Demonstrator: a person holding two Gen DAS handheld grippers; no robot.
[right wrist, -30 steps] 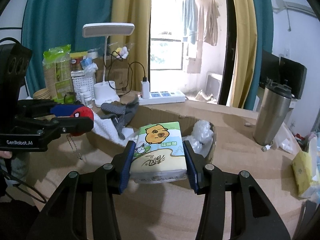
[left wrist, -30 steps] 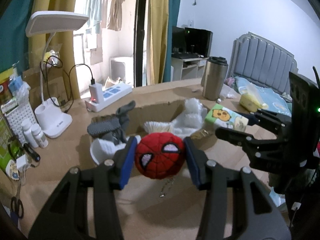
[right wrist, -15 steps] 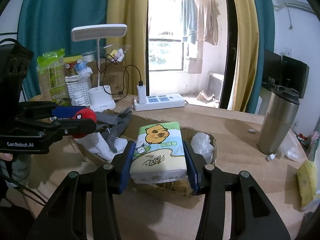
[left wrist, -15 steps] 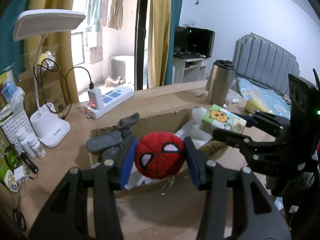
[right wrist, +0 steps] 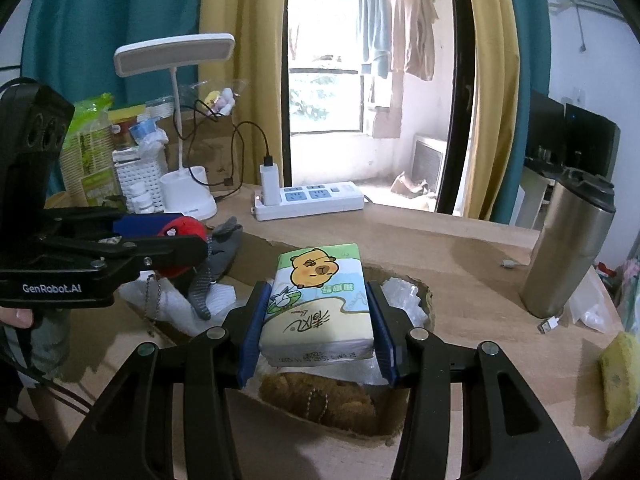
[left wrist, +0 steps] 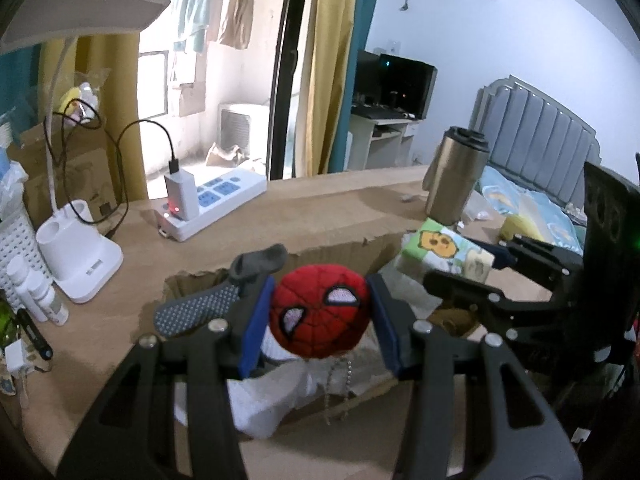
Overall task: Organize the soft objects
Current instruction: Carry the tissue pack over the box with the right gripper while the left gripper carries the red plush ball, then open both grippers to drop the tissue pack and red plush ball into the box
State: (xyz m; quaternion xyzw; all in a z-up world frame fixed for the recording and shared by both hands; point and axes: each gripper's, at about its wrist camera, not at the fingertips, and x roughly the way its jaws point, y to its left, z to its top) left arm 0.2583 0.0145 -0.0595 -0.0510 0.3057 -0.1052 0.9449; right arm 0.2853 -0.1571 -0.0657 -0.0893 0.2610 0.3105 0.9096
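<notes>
Red spider-mask plush ball [left wrist: 319, 311] sits squarely between the blue pads of the left gripper [left wrist: 319, 316], jaws clamped on both its sides; a bead chain [left wrist: 338, 384] dangles beneath it. It hangs over the cardboard box [left wrist: 320, 252], above a grey sock [left wrist: 224, 300] and white cloth [left wrist: 276, 408] inside.

Tissue pack [right wrist: 318, 304] with a cartoon capybara lies lengthwise between the right gripper [right wrist: 316, 320] pads, jaws clamped on its long sides, over the box's right part; brown plush [right wrist: 320, 400] and crumpled plastic [right wrist: 400, 296] lie below.

On the surface [right wrist: 460, 264]: white power strip [right wrist: 308, 200], desk lamp [right wrist: 176, 120], steel tumbler [right wrist: 568, 248], yellow sponge [right wrist: 618, 380].
</notes>
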